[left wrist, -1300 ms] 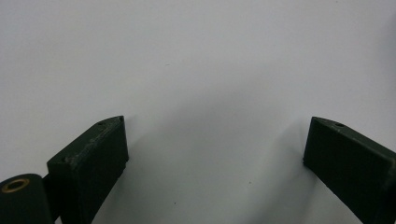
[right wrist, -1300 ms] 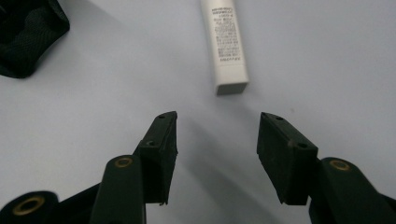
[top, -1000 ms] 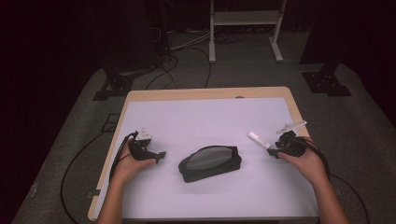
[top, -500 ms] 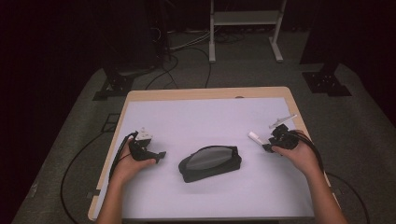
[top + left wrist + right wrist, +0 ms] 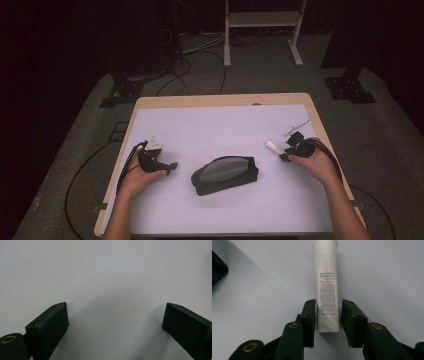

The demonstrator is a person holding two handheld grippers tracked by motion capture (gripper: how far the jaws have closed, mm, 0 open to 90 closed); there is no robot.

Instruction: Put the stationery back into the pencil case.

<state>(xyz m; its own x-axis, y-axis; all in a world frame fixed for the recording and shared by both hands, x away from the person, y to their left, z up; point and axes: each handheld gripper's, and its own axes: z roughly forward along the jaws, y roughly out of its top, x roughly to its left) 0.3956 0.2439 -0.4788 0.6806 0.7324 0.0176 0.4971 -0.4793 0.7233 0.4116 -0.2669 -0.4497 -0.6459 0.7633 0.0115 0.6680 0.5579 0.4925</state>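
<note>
A white tube (image 5: 326,282) with small print lies on the white table top (image 5: 210,125), its flat end between the jaws of my right gripper (image 5: 328,303). Those jaws have just been closing around it; the left pad (image 5: 310,315) is at the tube's side and a thin gap shows at the right pad. In the high view the tube (image 5: 273,145) lies at the right, just left of the right gripper (image 5: 285,153). My left gripper (image 5: 171,166) rests at the table's left, open wide over bare table (image 5: 116,305).
A dark zipped pouch (image 5: 225,174) lies in the middle near the front. A thin syringe-like stick (image 5: 298,127) lies beyond the right gripper near the right edge. Cables trail off both sides; a stand (image 5: 260,30) is on the floor behind.
The right hand has slid left toward the tube, so the tube's end now sits between its jaws, which have narrowed. The left hand and the pouch have stayed put.
</note>
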